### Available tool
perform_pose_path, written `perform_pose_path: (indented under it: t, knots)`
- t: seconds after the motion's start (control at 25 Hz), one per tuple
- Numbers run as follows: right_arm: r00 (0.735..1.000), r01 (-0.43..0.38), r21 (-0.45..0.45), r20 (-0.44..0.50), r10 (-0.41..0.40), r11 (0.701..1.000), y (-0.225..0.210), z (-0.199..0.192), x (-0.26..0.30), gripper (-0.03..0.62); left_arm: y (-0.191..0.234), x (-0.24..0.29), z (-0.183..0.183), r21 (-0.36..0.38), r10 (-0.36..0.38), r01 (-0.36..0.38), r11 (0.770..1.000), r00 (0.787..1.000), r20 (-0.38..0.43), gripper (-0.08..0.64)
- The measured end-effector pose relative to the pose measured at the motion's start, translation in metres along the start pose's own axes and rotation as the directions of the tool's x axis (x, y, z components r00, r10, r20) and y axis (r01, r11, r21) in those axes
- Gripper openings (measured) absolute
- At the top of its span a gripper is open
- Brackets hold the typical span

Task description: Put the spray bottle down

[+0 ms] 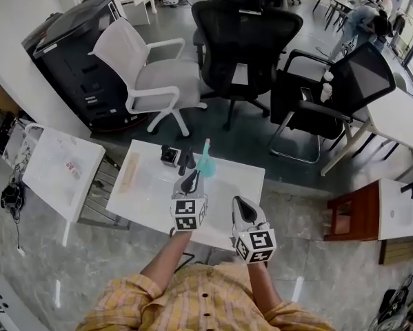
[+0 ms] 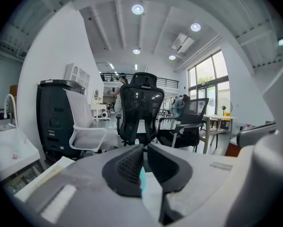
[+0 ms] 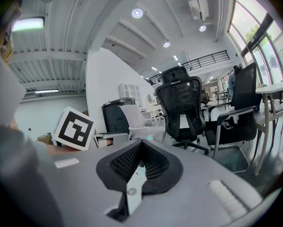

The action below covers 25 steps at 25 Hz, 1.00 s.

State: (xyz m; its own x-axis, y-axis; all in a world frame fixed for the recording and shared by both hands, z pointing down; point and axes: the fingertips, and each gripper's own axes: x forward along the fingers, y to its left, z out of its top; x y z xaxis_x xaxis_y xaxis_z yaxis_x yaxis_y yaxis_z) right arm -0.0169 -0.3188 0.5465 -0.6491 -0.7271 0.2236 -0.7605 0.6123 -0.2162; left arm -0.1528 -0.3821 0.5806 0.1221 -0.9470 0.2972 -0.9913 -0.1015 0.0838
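OK, the teal spray bottle (image 1: 205,163) stands upright on the white table (image 1: 147,188), in the far-middle part of the top, just beyond the tips of the left gripper (image 1: 191,180). The left gripper hovers over the table pointing at the bottle. In the left gripper view its 2 jaws stand close with a thin slit between them and the pads press on nothing, so it is released and empty. A strip of the teal bottle shows through that slit, and the bottle's pinkish tip peeks just over the jaw tops. From the head view I can't tell if the jaw tips touch the bottle; they look just short of it. The right gripper (image 1: 240,205) sits to the right of the left one, nearer the table's near edge and apart from the bottle. In the right gripper view its 2 jaws meet at the tips, clenched on nothing. That view also catches the left gripper's marker cube (image 3: 74,128) at left and a bit of teal above the jaws. Just left of the bottle on the table are 1 slim black item (image 1: 186,161) and 1 small black-and-white box (image 1: 169,156), close together near the far edge. Past the table are 1 white office chair (image 1: 147,67), 1 black mesh chair (image 1: 244,29) and 1 dark cabinet (image 1: 72,50) at left. The person's yellow checked sleeves (image 1: 185,302) show at the bottom.
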Motion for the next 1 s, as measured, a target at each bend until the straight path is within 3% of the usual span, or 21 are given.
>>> perform_pose_path:
  t: [0.08,1.0]
  knots:
    - [1.000,-0.002,-0.006,0.008,0.002,1.000,0.008,0.004,-0.005,0.002,0.000,-0.016,0.003,-0.010,-0.002,0.002,1.000,1.000,0.013,0.001]
    - [0.997,0.046,-0.043,0.065,-0.043,0.998,0.043,0.021,-0.056,0.000,-0.028,-0.124,0.010,0.025,-0.083,0.081,0.996,0.994,0.077,-0.002]
